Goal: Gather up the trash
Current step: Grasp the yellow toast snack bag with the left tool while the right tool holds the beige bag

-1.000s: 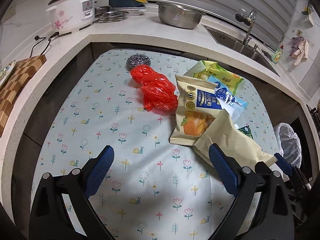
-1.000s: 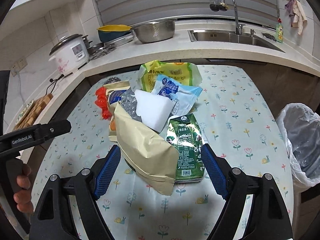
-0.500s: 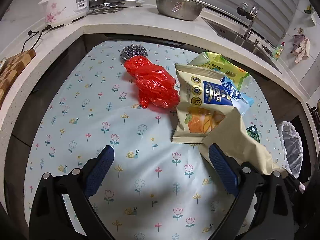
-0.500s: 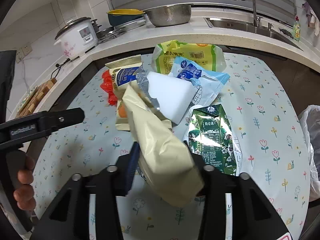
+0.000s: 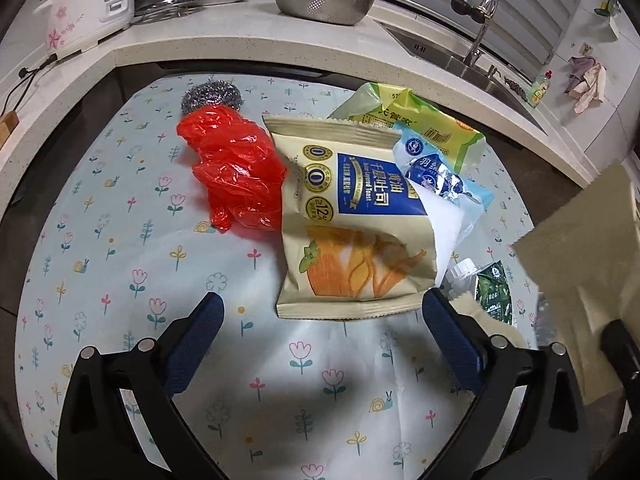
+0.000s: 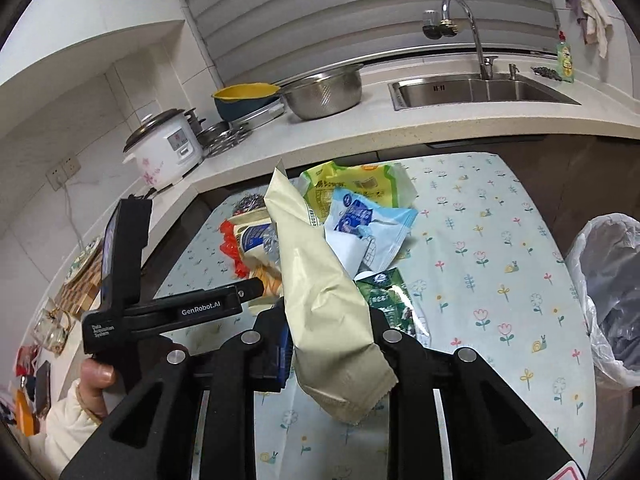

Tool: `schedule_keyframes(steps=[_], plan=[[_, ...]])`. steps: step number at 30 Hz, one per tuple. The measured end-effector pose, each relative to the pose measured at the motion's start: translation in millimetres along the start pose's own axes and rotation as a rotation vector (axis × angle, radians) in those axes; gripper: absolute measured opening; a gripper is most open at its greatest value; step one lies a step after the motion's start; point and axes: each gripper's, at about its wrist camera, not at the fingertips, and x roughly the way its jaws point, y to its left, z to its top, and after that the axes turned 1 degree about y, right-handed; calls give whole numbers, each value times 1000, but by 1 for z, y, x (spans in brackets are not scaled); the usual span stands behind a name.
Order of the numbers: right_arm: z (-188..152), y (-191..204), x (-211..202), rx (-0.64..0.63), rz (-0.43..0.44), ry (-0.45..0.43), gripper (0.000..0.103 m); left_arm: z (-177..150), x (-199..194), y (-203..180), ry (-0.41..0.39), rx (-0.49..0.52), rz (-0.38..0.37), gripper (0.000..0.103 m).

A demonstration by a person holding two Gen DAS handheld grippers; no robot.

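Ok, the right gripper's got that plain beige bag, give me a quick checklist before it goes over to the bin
1. Right gripper clamped on the beige bag: ok.
2. Bag lifted off the table: ok.
3. Nothing else hanging from the bag: ok.
4. Bin liner mouth open: ok.
5. Room left in the bin: cannot tell.
6. Left gripper out of the path, open and empty above the toast bag: ok.

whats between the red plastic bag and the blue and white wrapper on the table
The beige toast bag lies between the red plastic bag and the blue and white wrapper, touching both; the left wrist view shows it best.
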Motion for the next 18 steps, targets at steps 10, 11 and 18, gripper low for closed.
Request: schedule_keyframes(steps=[10, 11, 18], plan=[[18, -48, -21, 113, -98, -103, 22, 20, 13, -6, -6, -49, -43, 95], [20, -52, -23, 119, -102, -111, 22, 21, 13, -10, -9, -40, -47, 95], [25, -67, -26, 136, -119, -133, 22, 31, 23, -19, -17, -51, 1, 94]])
